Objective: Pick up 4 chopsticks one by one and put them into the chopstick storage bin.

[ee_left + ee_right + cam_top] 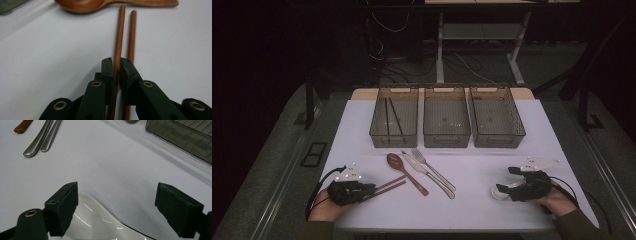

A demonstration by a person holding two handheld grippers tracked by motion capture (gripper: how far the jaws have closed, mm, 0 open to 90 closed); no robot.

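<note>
Two wooden chopsticks (388, 186) lie at the front left of the white table (477, 210). My left gripper (368, 189) (116, 61) is shut on one chopstick (119, 30); the second chopstick (131, 32) lies free just beside it. A wooden spoon (396, 161) (82, 4) lies past their tips. At the front right, my right gripper (508, 183) (116, 195) stands open over a white ceramic spoon (499, 192) (100, 220), whose bowl lies by the left jaw, partly under it.
A steel knife (428, 175) and fork (435, 171) lie mid-table, their handles (40, 141) showing in the right gripper view. Three translucent bins stand in a row behind: left (393, 141) holding dark chopsticks (395, 117), middle (446, 141), right (499, 141) (185, 137).
</note>
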